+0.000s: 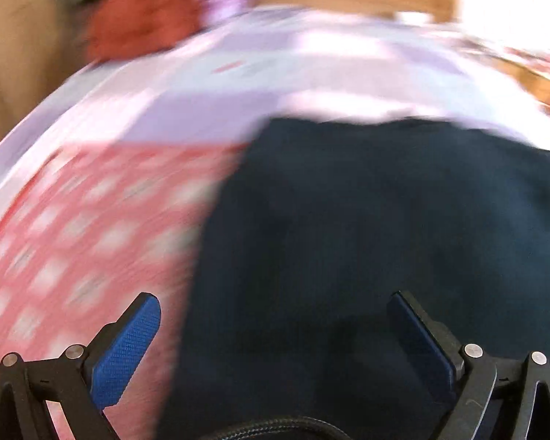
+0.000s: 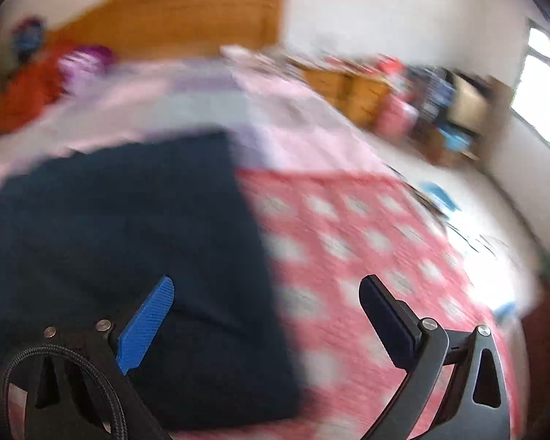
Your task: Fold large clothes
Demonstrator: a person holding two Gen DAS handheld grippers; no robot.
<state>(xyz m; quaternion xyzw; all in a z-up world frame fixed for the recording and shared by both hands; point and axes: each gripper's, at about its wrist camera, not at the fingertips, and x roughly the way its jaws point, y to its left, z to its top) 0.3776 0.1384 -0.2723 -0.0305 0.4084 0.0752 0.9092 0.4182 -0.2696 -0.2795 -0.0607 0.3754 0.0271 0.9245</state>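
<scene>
Dark navy cloth (image 1: 366, 238), folded into a smooth block, lies on the pink checked quilt (image 1: 84, 227), with both left gripper (image 1: 275, 330) and right gripper (image 2: 266, 315) spread wide above it, holding nothing.

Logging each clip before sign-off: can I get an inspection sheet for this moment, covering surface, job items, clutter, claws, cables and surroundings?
Surface: bed under a pink checked cover with a lilac sheet further up; both views are motion-blurred.
Job's things: dark navy garment lying flat on the bed, apparently in a rectangle with straight edges.
Clutter: red cloth and a purple bundle near the headboard; details too blurred.
Claws: left claw open, empty, over the garment's left edge; right claw open, empty, over its right edge.
Cables: black braided cable looping by the right claw.
Surroundings: wooden headboard, cluttered wooden furniture, bright window.
</scene>
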